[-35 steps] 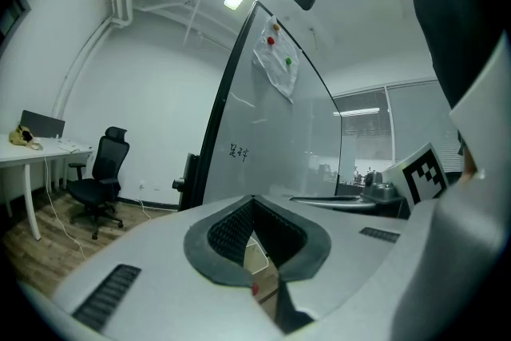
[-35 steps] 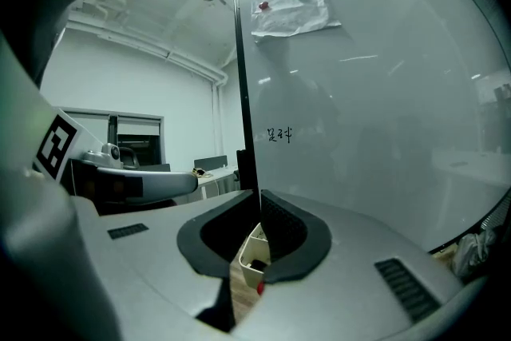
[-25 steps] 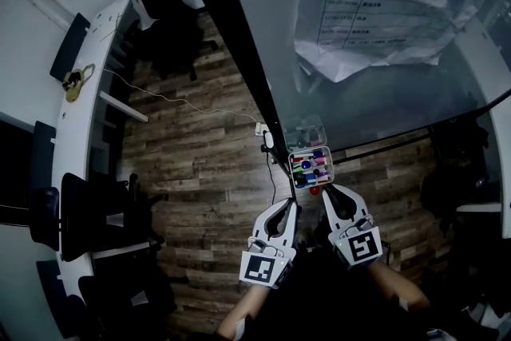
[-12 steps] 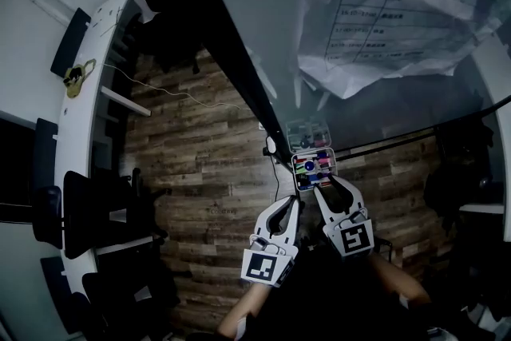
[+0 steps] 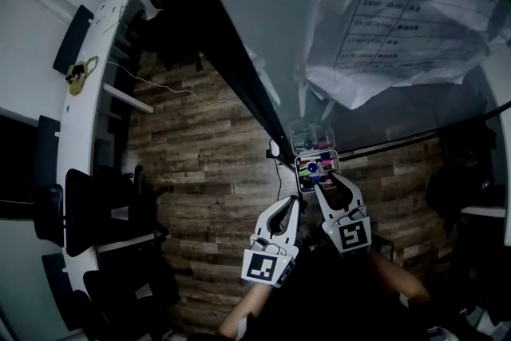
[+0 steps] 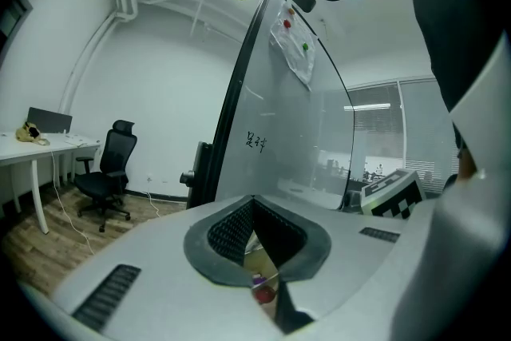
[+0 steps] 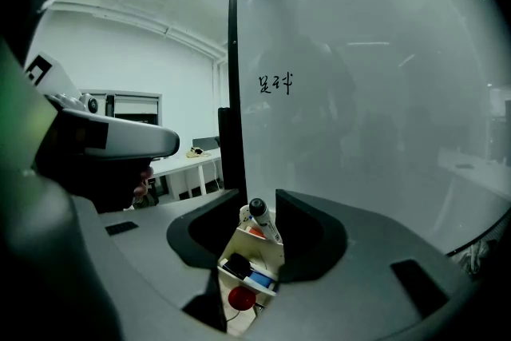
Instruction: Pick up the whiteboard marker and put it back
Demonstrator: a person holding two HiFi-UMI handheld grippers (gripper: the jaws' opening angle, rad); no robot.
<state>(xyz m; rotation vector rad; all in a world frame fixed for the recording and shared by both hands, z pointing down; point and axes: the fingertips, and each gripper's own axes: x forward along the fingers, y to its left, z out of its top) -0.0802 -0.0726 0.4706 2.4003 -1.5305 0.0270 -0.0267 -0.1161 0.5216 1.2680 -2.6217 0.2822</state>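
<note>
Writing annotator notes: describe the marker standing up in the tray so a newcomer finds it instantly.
Follow the big whiteboard down to its bottom edge, where a small white tray sits. The marker is the white-barrelled one standing tilted in the tray's upper part; its dark cap pokes above the rim, while the other pieces lie low inside.
</note>
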